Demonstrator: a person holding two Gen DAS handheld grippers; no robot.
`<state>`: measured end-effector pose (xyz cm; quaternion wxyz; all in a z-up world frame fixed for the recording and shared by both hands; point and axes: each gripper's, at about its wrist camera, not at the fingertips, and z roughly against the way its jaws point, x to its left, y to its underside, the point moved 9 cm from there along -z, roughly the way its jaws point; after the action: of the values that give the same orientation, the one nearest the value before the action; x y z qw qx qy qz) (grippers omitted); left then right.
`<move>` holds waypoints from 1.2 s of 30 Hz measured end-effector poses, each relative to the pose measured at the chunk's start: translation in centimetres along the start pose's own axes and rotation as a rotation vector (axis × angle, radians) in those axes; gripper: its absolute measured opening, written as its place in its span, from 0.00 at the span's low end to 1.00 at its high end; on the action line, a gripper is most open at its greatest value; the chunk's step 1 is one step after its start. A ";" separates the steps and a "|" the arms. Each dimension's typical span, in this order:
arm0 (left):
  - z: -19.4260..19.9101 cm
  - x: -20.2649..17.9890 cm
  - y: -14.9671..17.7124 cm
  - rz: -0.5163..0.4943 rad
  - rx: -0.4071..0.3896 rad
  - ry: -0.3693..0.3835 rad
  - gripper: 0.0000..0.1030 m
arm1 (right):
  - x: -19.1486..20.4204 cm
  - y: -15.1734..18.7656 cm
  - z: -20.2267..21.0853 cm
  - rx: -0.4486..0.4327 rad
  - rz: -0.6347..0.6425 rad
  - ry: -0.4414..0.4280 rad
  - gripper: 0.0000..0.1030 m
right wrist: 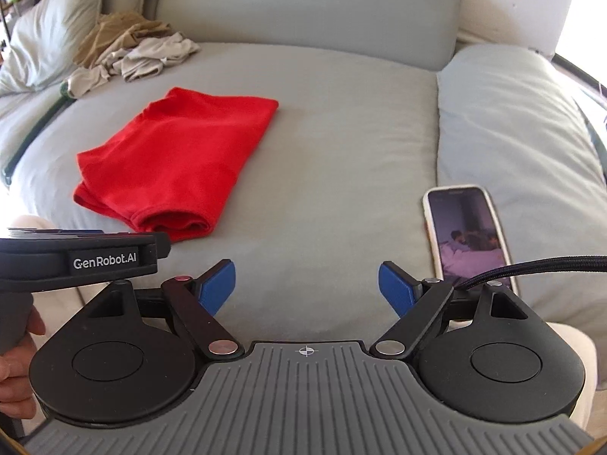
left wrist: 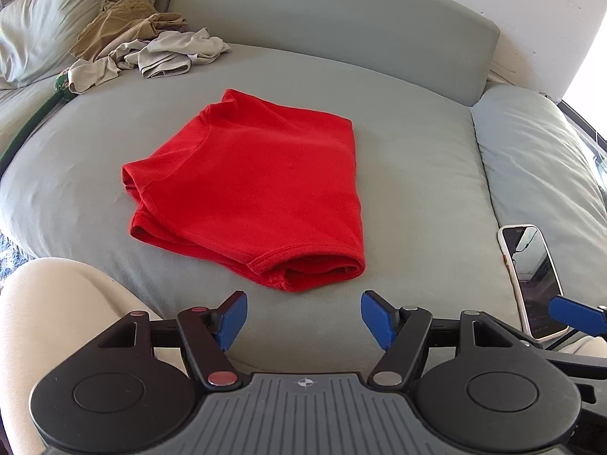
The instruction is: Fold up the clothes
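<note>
The grey sofa cushion (left wrist: 398, 174) fills most of my view, with its backrest (left wrist: 322, 26) behind and a pale pillow (left wrist: 41, 26) at the far left; a folded red garment (left wrist: 250, 189) lies flat in the middle of the cushion, just ahead of my left gripper (left wrist: 303, 316) and apart from it; a loose heap of tan and grey clothes (left wrist: 148, 45) sits at the back left, well apart from the red one; a phone (right wrist: 468, 233) lies screen-up near the right edge of the cushion, beside my right gripper (right wrist: 307, 288); I hold both grippers low at the near edge, blue pads spread wide, nothing between them; my left hand (right wrist: 17, 364) shows on the handle.
</note>
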<state>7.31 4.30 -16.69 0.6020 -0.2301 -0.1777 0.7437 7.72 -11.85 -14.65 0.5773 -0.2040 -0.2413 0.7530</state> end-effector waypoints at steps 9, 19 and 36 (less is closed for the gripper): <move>-0.3 -0.2 0.4 -0.015 0.004 -0.005 0.64 | -0.5 0.0 0.1 0.002 -0.015 0.005 0.82; -0.9 0.2 0.6 -0.017 0.018 -0.010 0.64 | -0.4 0.3 -0.4 0.022 -0.022 0.000 0.83; -5.0 18.3 -8.2 0.355 -0.010 0.076 0.83 | -0.7 -1.7 -10.3 0.183 -0.665 -0.700 0.93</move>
<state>13.64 23.82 -18.73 0.4664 -0.2886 -0.1151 0.8282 15.27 -10.87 -21.85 0.6862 0.2009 -0.4059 0.5692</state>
